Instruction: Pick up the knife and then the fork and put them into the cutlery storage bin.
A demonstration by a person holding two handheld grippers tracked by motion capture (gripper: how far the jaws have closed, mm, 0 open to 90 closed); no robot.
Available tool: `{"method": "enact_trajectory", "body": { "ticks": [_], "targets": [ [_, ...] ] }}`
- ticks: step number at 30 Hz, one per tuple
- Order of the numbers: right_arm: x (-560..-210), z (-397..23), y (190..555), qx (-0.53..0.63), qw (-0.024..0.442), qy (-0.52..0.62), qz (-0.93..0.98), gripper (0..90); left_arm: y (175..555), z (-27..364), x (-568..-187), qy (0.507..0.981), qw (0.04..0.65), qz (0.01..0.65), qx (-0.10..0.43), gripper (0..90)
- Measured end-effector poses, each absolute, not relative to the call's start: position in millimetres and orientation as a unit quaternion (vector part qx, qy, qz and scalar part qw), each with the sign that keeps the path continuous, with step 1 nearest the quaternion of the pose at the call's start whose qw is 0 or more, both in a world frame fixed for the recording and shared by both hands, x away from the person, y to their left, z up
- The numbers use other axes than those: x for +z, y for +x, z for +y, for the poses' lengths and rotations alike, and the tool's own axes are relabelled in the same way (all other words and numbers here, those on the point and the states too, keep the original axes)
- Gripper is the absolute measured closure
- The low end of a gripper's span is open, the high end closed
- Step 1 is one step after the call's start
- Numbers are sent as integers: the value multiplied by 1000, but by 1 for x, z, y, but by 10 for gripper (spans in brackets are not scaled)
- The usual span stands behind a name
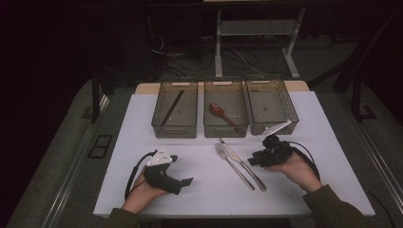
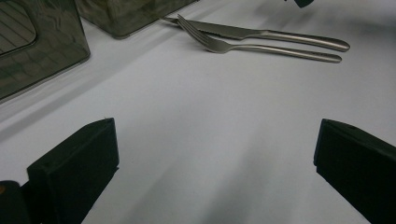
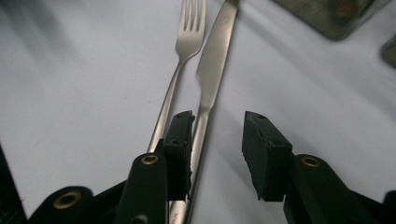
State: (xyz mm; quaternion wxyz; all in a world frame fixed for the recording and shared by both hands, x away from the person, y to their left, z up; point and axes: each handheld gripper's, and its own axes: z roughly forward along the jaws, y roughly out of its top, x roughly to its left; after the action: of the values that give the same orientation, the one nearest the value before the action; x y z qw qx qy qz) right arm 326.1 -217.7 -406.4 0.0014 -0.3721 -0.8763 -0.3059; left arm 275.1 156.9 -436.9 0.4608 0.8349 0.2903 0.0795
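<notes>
A polished steel table knife (image 3: 211,70) and a matching steel fork (image 3: 180,60) lie side by side on the matte white worktop (image 1: 199,185), near its middle and just in front of the bins, their slim rounded handles angled toward the person's right and their tips toward the bins. The knife blade is flat and tapered; the fork shows four tines and a narrow neck. Behind them stand three translucent smoky-grey plastic bins (image 1: 225,114) with ribbed floors and rectangular walls: the left bin (image 1: 175,109) holds a thin dark stick, the middle one a reddish-brown spoon (image 1: 221,113), and the right bin (image 1: 271,105) looks bare inside. The right claw (image 3: 217,149) is held low over the handle ends of the cutlery, its blocky black rubber-faced jaws partly open; one jaw stands between the fork and knife handles, the other on the knife's far side, so the knife handle lies in the gap with no pad pressed on it. The right hand (image 1: 297,171) rests on the worktop, forearm coming in from the lower right. The left claw (image 1: 178,178) lies cradled in the left hand (image 1: 142,192) near the front left edge, jaws spread wide over bare worktop, pointed across toward the cutlery.
</notes>
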Motion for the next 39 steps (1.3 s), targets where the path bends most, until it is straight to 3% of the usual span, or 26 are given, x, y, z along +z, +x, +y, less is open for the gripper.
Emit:
{"method": "enact_trajectory", "body": {
  "ticks": [9,39],
  "targets": [
    [-410,-198,333,-237,34,-374,-896,696,275,157,-437,836,460,289,80,0],
    [-420,-149,343,-85,2,-371,-925,751,274,157,-436,837,460,287,79,0]
  ]
}}
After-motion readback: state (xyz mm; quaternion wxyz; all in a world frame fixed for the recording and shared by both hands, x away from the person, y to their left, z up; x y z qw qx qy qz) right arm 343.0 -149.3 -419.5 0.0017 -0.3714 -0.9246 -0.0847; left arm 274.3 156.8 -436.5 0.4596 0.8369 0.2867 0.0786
